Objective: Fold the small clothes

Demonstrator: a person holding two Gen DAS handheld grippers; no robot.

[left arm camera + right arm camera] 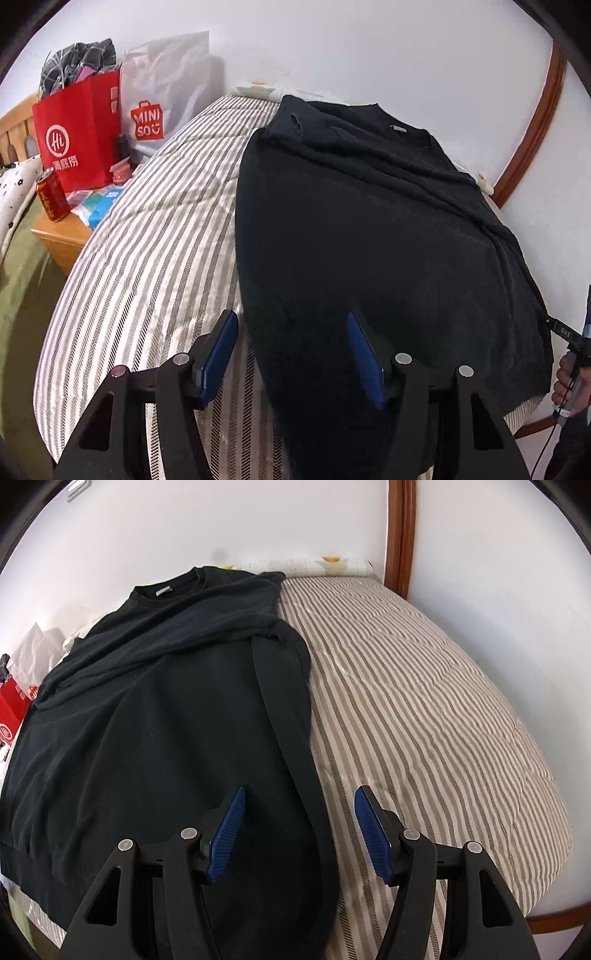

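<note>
A black long-sleeved top (369, 221) lies flat on the striped bed cover (155, 240), collar at the far end. One sleeve is folded across the chest, and another sleeve (288, 720) runs down the top's right side. My left gripper (291, 317) hangs open over the top's near left edge; one blue pad is over the stripes, the other over the black cloth. My right gripper (300, 792) is open above the near right edge of the top (166, 720) and straddles it the same way. Neither gripper has anything pinched between its pads.
A wooden nightstand (62, 236) left of the bed carries a red paper bag (77, 136), a white shopping bag (162, 99) and a red can (51, 195). The white wall and a brown wooden frame (399, 531) border the bed. A hand (565, 376) shows at the right edge.
</note>
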